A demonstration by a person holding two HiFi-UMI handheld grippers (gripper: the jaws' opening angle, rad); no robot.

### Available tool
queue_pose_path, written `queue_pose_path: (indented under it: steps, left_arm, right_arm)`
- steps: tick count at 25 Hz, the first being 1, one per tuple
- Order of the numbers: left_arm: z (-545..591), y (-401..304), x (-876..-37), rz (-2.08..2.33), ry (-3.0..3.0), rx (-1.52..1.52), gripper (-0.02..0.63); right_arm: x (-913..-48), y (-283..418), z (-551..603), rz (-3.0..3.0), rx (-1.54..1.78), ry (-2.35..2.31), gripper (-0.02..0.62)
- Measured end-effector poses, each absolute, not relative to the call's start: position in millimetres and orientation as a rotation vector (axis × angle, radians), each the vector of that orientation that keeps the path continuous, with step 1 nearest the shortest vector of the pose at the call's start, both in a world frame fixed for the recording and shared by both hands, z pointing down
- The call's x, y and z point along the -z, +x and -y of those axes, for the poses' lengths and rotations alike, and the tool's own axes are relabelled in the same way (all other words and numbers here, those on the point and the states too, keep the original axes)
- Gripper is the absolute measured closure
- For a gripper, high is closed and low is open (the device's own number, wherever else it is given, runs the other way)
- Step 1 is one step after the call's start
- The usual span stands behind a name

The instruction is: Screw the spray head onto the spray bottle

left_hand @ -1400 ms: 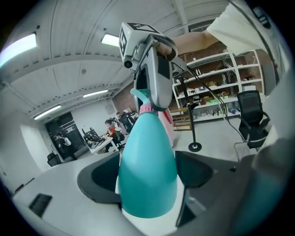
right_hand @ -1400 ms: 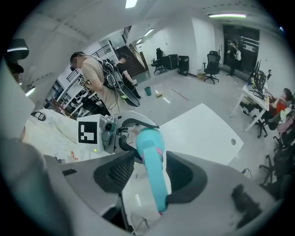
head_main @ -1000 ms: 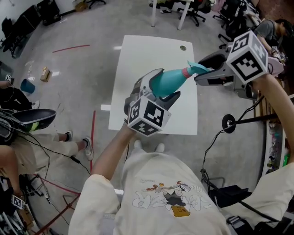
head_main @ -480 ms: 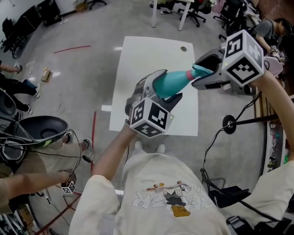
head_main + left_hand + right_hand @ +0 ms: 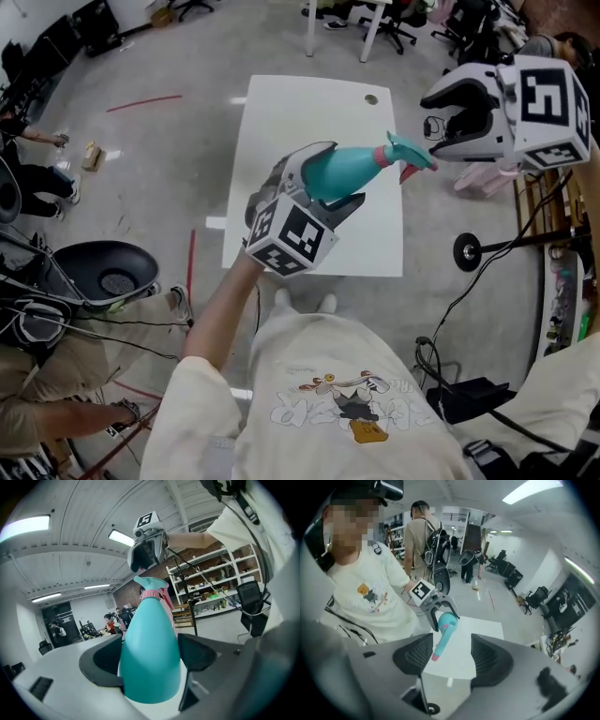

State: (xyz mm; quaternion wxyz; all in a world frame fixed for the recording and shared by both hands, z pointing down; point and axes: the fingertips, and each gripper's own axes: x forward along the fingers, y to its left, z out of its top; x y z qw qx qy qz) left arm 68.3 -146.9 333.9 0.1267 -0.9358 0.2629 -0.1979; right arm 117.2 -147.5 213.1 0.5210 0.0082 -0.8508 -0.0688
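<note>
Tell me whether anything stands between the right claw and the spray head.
Nothing visible does. The right claw, open and empty, faces the spray head across open air. The head sits on the bottle that the left claw grips.

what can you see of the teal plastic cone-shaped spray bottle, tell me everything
The teal plastic cone-shaped spray bottle looks smooth. Its wide base is clamped in the left gripper. Its narrow end points towards the open right gripper, which stands clear of it. A pink collar joins it to the teal spray head with its pink trigger. It is held above the white table.
</note>
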Motion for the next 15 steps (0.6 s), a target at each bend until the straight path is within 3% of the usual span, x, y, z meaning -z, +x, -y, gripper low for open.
queue_pose_path:
  steps: [7, 15]
  left_arm:
    - [127.9, 83.9, -328.2, -0.547, -2.817, 0.512, 0.229]
    - [82.3, 78.3, -332.7, 0.125, -3.113, 0.349, 0.229]
  right_arm:
    - [-242.4, 135.7, 150.7, 1.896, 0.355, -0.092, 0.345]
    - [-249.4, 105.1, 105.9, 1.852, 0.545, -0.331, 0.345]
